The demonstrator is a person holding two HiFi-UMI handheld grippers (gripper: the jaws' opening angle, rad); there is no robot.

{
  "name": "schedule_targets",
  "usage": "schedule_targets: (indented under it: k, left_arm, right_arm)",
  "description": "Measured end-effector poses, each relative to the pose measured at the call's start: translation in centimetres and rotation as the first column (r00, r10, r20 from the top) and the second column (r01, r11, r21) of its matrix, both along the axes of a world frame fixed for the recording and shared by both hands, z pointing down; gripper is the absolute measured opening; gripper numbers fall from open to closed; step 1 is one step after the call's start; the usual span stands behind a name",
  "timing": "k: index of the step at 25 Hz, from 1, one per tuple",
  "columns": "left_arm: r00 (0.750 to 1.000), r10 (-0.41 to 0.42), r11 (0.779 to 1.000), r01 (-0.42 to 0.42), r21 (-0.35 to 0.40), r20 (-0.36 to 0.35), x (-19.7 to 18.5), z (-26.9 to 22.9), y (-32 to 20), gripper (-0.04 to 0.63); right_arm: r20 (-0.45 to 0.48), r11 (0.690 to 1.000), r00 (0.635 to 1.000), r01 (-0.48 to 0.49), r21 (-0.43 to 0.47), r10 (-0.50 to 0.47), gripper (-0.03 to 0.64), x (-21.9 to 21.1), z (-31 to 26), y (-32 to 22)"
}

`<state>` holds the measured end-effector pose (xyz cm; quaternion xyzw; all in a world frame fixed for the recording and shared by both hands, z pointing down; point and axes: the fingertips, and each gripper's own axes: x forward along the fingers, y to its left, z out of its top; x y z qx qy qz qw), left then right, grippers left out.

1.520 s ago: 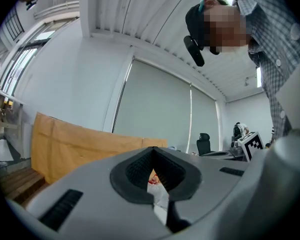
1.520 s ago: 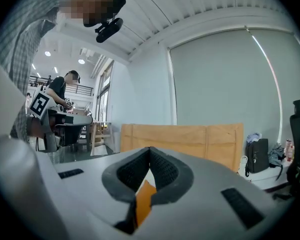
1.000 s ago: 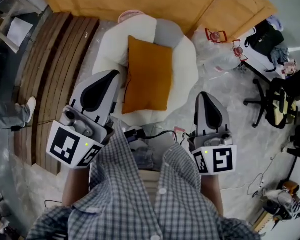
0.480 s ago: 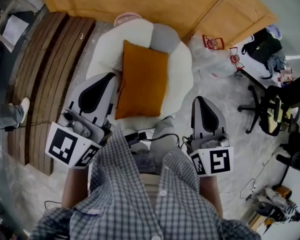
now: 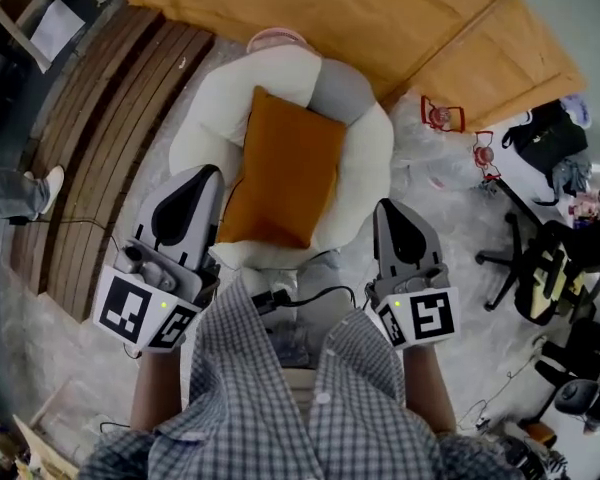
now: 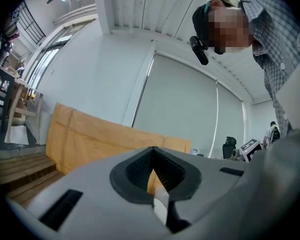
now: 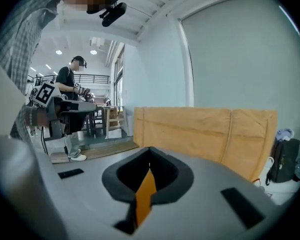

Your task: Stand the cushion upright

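Seen from above, an orange cushion (image 5: pixel 285 183) lies near the centre of the head view, its broad face turned up. It rests on a round white seat (image 5: pixel 210 108) that has a grey panel (image 5: pixel 340 78) at its 12 o'clock edge. The cushion is not upright; its long side runs from about 12 to 6 o'clock, tilted a little towards 1.

A person in a checked shirt (image 5: pixel 300 408) fills the 6 o'clock part of the view and holds one gripper in each hand. The left gripper (image 5: pixel 205 173) points up the picture from 8 o'clock of the cushion, its tip near the cushion's lower left corner. The right gripper (image 5: pixel 385 208) points the same way from 4 o'clock, its tip beside the seat's rim and apart from the cushion. Each carries a cube with black and white square markers at its near end.

In the left gripper view the jaws are clenched together with nothing between them. In the right gripper view the jaws are likewise pressed closed and empty; a thin strip of orange shows past them.

Large cardboard sheets (image 5: pixel 380 18) lean at 12 o'clock behind the seat. Wooden slats (image 5: pixel 100 108) lie at 10 o'clock, with a shoe (image 5: pixel 52 186) at 9 o'clock. An office chair (image 5: pixel 545 278) stands at 3 o'clock. The right gripper view also shows a second person (image 7: pixel 70 91) standing at 9 o'clock.
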<state>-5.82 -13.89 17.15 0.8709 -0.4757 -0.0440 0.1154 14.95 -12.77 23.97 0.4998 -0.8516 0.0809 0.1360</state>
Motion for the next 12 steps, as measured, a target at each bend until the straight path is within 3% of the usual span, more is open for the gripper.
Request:
schedule_targets:
  k: [5, 12]
  left_arm:
    - [0.999, -0.050, 0.996, 0.050, -0.078, 0.010, 2.0, 3.9, -1.8, 0.008]
    - [0.998, 0.004, 0.989, 0.005, -0.147, 0.059, 4.2, 11.7, -7.0, 0.008]
  right_arm:
    - [0.044, 0.993, 0.999, 0.019, -0.113, -0.015, 0.006, 3.0, 5.1, -2.0]
    - [0.068, 0.978, 0.996, 0.078, -0.193, -0.066, 0.006, 4.1, 14.3, -7.4]
